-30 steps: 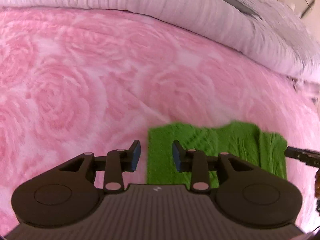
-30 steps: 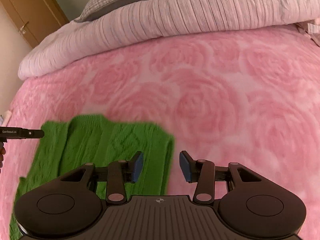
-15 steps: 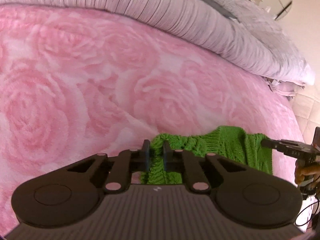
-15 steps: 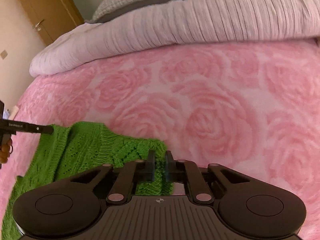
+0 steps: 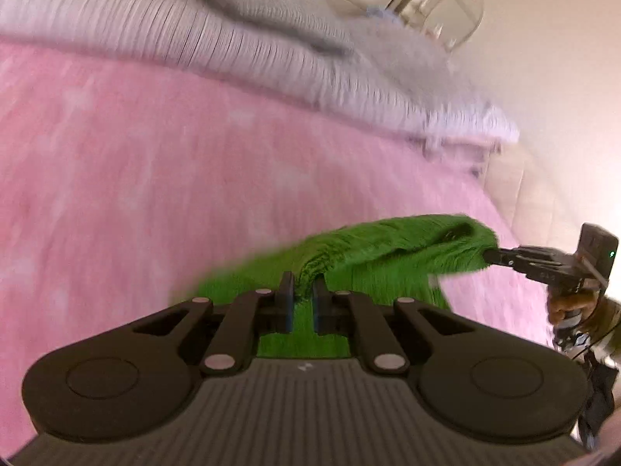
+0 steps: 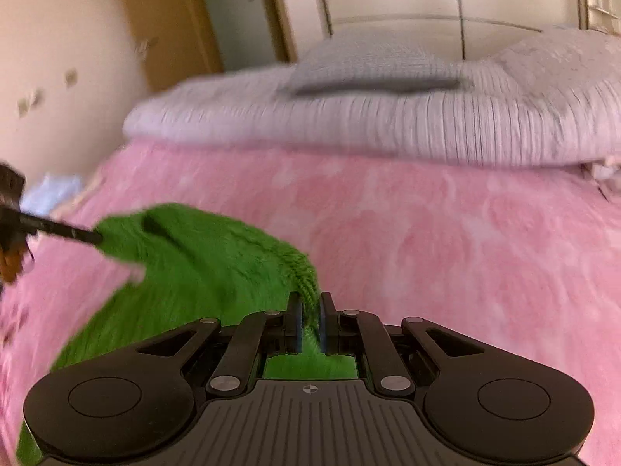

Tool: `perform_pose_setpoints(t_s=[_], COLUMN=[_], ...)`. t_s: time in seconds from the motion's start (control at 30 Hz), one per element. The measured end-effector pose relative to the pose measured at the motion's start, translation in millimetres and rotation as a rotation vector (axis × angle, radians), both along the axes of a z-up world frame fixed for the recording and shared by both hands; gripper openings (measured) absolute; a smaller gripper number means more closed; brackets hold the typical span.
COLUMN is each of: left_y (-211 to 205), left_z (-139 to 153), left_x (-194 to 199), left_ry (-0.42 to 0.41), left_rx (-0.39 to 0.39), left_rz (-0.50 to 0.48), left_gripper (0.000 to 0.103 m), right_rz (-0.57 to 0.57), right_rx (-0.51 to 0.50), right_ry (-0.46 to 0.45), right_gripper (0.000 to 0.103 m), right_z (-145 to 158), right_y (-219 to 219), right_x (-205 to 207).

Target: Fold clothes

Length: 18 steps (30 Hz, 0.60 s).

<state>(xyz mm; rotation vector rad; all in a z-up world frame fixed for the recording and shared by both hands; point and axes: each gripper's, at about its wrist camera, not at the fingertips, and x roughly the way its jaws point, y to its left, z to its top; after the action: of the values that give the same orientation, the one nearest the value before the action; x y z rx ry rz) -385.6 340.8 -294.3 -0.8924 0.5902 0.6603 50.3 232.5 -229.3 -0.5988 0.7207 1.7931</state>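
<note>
Two handheld grippers lift a green knitted garment [image 5: 388, 248] off a pink rose-patterned blanket [image 5: 155, 194]. At lower centre of the left wrist view, the left gripper [image 5: 300, 303] is clenched on one edge of the knit, green fabric pinched between its jaws. At lower centre of the right wrist view, the right gripper [image 6: 309, 320] is likewise clamped on the opposite edge, a ribbed hem bunched between its fingers. The garment hangs stretched between them, sagging toward the blanket. A striped pale duvet [image 6: 388, 124] lies across the upper frame, a grey pillow [image 6: 372, 66] on top. Both views are motion-blurred.
</note>
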Motion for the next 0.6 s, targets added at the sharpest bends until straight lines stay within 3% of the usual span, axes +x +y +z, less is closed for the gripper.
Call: perform_pose_setpoints(t_s=[0.07,0.2,0.3,0.37,0.5,0.6], left_y=[-37,-97,-118,-121,-108,-98], left_z=[-18,-50,-56,-58,-66,-73], left_x=[-15,-38,-40,-39,-35,-32], left_ry=[0.052,0.141,0.123,0.090,0.002,-0.064], left_rx=[-0.099,-0.273,-0.339,-0.364,-0.394,-0.416], left_rz=[0.036,0.147,0.213,0.258,0.371,0.456], left_gripper=[0.006,0.007,0.017,0.031,0.036,0.037], right_rz=[0.023,-0.067,-0.177,-0.300,-0.570,-0.709], right_rx=[-0.096,-0.420,-0.550,-0.545,-0.502,-0.458], right_ry=[-0.053,-0.122,-0.128,-0.004,0.329,0.515], right_gripper=[0.007,0.008,0.013,0.020,0.043,0.049], right_z=[-3,-36,-50,-49,-50,-57], right_y=[-39,-98,-126,-136,-138,-133], right_x=[-11,-32,-42,-41,-28,-21])
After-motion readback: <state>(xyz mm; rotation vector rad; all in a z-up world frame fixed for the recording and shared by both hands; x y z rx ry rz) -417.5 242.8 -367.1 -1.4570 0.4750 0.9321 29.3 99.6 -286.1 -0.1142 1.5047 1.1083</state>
